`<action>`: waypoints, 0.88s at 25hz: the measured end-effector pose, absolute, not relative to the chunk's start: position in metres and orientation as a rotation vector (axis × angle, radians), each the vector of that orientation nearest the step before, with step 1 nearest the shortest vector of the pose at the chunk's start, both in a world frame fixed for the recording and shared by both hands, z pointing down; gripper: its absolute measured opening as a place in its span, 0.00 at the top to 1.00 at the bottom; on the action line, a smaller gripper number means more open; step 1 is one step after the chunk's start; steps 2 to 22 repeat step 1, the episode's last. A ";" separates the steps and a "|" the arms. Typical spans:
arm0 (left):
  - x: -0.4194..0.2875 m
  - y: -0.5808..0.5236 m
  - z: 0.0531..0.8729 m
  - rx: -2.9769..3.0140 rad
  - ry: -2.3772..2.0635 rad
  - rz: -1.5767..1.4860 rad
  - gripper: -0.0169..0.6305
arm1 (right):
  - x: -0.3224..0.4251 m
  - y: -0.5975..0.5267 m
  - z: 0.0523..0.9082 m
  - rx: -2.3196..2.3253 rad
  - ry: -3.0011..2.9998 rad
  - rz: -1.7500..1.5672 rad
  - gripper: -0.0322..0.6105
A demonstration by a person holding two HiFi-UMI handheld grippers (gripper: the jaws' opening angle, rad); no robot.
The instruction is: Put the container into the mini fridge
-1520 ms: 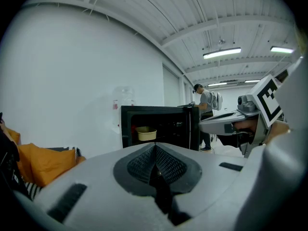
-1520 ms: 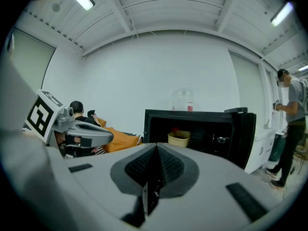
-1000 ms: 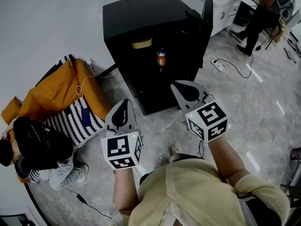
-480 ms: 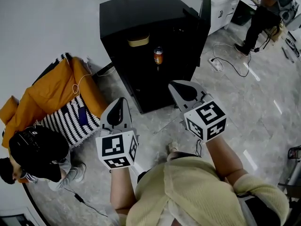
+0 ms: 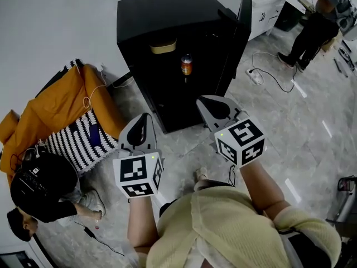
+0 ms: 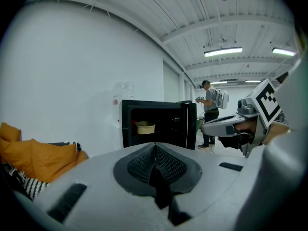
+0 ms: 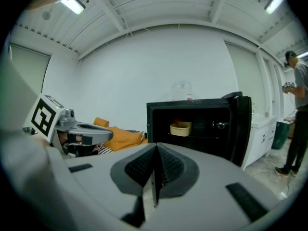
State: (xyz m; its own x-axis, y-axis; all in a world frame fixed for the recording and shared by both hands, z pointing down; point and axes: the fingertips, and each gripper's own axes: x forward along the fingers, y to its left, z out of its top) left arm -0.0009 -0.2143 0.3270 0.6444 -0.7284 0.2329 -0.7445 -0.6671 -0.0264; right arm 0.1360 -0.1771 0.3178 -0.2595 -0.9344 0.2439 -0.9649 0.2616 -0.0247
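Observation:
A black mini fridge (image 5: pixel 167 15) stands open against the white wall, its door (image 5: pixel 240 21) swung to the right. A tan container (image 5: pixel 162 47) sits on the upper shelf inside; it shows too in the left gripper view (image 6: pixel 144 127) and the right gripper view (image 7: pixel 180 128). An orange can (image 5: pixel 186 65) stands lower inside. My left gripper (image 5: pixel 140 128) and right gripper (image 5: pixel 211 106) hover side by side short of the fridge, both shut with nothing held.
An orange beanbag (image 5: pixel 61 108) with a striped cushion (image 5: pixel 78 144) lies left of the fridge, a person (image 5: pixel 39 191) crouched by it. A power strip (image 5: pixel 254 76) and cable lie on the tiled floor at the right. Another person (image 5: pixel 318 21) stands far right near a white cabinet (image 5: pixel 265 7).
The view has shifted slightly, so the fridge sits a little farther left. Both grippers stay shut and have drifted slightly left. The crouched person has moved lower in the view.

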 end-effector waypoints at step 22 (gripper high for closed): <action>0.000 -0.215 0.328 2.785 -1.245 0.351 0.94 | 0.136 -0.178 0.319 1.792 -2.346 0.255 0.91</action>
